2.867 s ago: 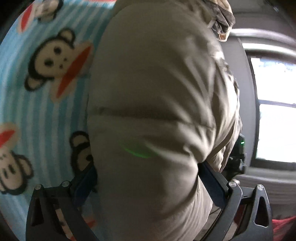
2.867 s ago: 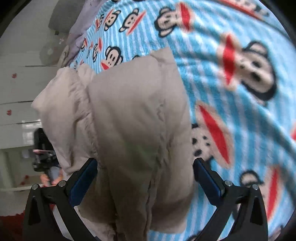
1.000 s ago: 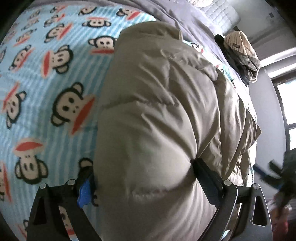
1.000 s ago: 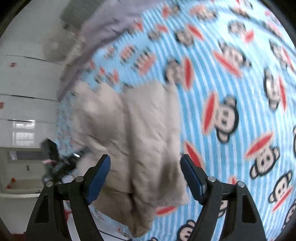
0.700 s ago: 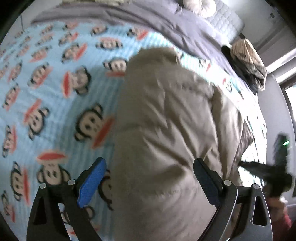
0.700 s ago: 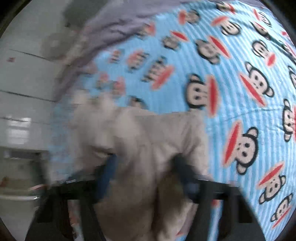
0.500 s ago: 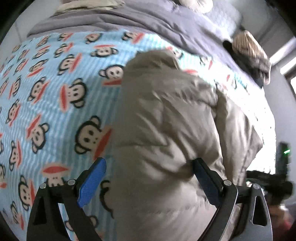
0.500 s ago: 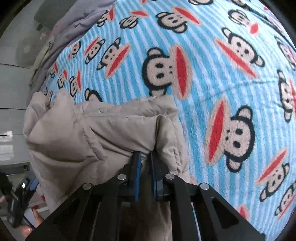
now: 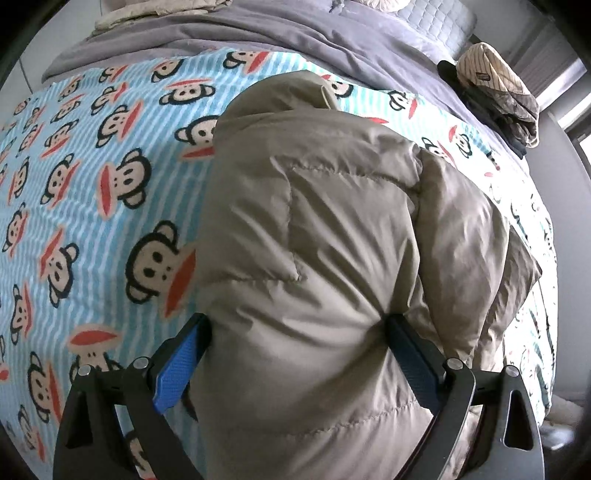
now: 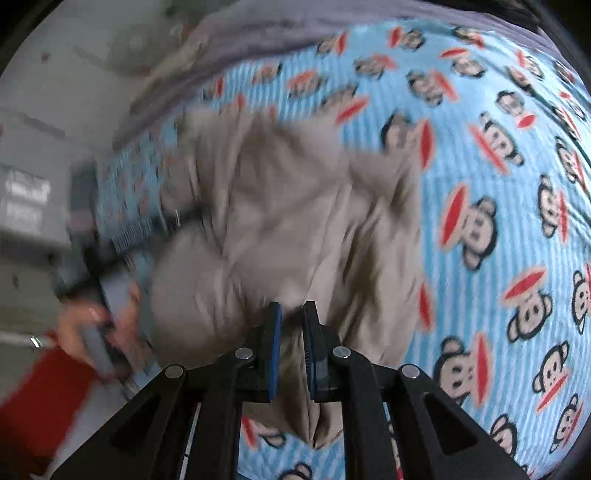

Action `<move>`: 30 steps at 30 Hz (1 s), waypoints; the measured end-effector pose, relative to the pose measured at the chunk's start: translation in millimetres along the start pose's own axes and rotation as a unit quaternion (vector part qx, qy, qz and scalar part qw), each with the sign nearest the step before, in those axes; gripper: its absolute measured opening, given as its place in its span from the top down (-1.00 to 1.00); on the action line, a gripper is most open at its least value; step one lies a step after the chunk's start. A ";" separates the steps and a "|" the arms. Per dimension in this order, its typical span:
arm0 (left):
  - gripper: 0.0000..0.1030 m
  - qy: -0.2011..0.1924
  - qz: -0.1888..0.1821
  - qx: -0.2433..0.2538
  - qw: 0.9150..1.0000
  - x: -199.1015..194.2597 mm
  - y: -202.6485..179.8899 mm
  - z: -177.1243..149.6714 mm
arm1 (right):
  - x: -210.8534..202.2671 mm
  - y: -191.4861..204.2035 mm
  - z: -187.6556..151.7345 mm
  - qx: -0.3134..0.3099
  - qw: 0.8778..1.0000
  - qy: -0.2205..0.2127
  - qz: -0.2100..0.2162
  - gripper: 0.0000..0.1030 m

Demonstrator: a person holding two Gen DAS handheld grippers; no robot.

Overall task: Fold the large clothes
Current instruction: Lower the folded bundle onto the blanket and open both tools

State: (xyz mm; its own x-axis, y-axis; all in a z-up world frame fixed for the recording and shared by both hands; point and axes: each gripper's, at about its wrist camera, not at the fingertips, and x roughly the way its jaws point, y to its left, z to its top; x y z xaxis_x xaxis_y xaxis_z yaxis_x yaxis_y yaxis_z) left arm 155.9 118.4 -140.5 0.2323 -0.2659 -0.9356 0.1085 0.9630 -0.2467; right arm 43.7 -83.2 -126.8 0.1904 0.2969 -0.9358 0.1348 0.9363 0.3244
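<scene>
- One beige padded jacket lay bunched on the bed, on top of a blue striped blanket printed with monkey faces.
- The left tool had its two fingers spread wide apart, one on each side of a puffed fold of the jacket; the blue pad on one finger touched the fabric at its side, without pinching it.
- The right tool had its two fingers drawn nearly together, clamped on a thin ridge of the same jacket near its lower edge; this view was blurred.
- The bulk of the jacket filled the space in front of the left tool and hid the blanket behind it.
- Beyond the blanket, a grey quilt covered the far end of the bed.
- One heap of other clothes, striped cream cloth over something dark, sat at the far right edge of the bed, well apart from the jacket.
- A folded pale item lay at the far left on the quilt.
- In the right tool's view, a hand with a red sleeve showed at the lower left, beside the bed's edge, too blurred to say more.
</scene>
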 end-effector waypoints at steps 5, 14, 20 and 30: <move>-0.87 -0.001 0.000 0.013 1.000 -19.9 -0.8 -9.6 | 42.6 -26.7 -20.7 0.083 0.995 0.047 0.006 0.73; -0.87 -0.007 0.002 0.013 1.000 -62.2 14.6 -59.2 | 46.2 -15.8 -17.7 0.080 0.995 0.048 -0.021 0.71; -0.87 0.015 0.003 0.017 1.000 -68.9 28.6 -85.3 | 46.0 -7.1 -24.3 0.110 0.993 0.033 -0.037 0.61; -0.87 0.022 0.014 0.065 0.998 -79.5 24.9 -94.9 | 21.6 6.3 -51.7 0.150 0.987 0.004 -0.057 0.22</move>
State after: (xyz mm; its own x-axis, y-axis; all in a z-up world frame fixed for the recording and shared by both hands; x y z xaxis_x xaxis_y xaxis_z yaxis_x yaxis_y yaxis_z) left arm 48.5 167.7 -96.2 0.1944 -0.2337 -0.9527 0.2273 0.9555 -0.1880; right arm -1.6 -61.1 -152.1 0.1503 0.1953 -0.9692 0.4375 0.8660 0.2423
